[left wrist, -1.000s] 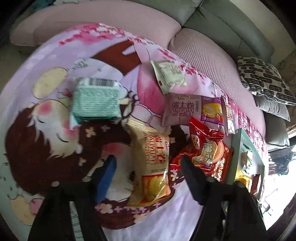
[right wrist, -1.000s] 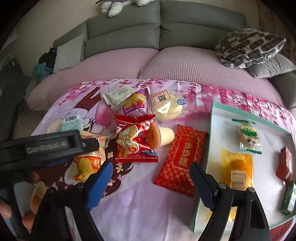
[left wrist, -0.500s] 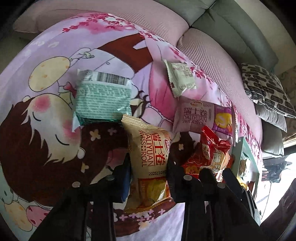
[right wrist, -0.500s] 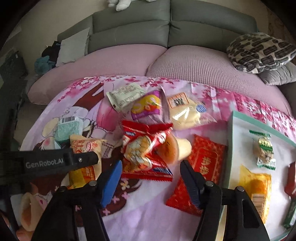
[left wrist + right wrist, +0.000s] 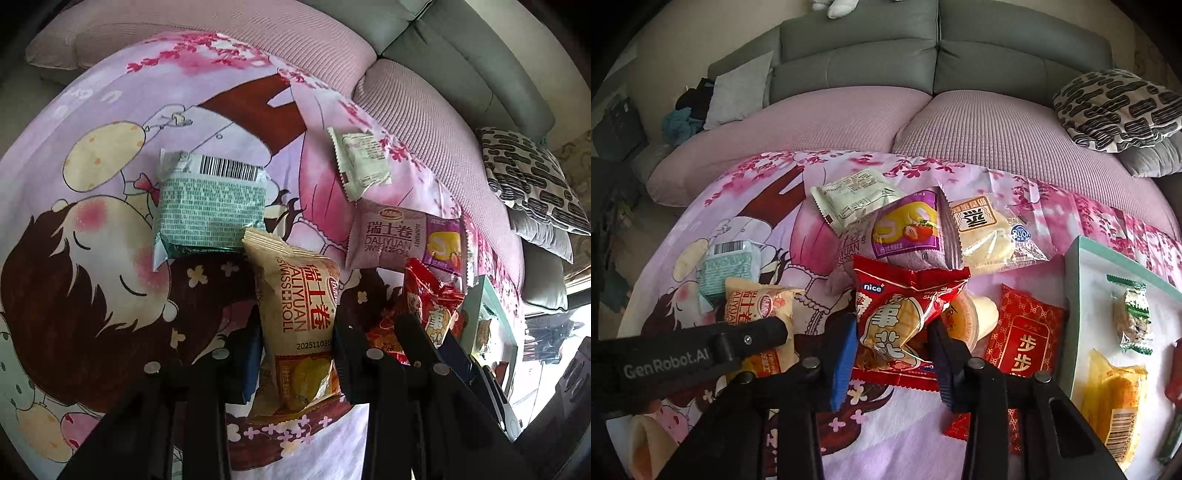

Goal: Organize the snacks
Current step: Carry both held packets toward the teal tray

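My left gripper (image 5: 297,343) is shut on a tan Swiss roll packet (image 5: 301,321), which also shows in the right wrist view (image 5: 759,310). My right gripper (image 5: 892,343) is shut on a red "nice" snack bag (image 5: 905,314), which also shows in the left wrist view (image 5: 432,306), crumpled between the pads. Both packets are on the pink cartoon cloth (image 5: 110,110). A green-rimmed white tray (image 5: 1082,295) at the right holds a green-wrapped snack (image 5: 1132,317) and a yellow packet (image 5: 1117,398).
Loose on the cloth: a mint green packet (image 5: 210,206), a pale packet (image 5: 360,160), a purple Swiss roll packet (image 5: 406,236), a clear-wrapped bread (image 5: 990,232), a red flat packet (image 5: 1023,339). A grey sofa (image 5: 923,48) with a patterned cushion (image 5: 1115,107) stands behind.
Both grippers have moved forward and closed: the left onto the tan Swiss roll packet, the right onto the red bag, which has crumpled.
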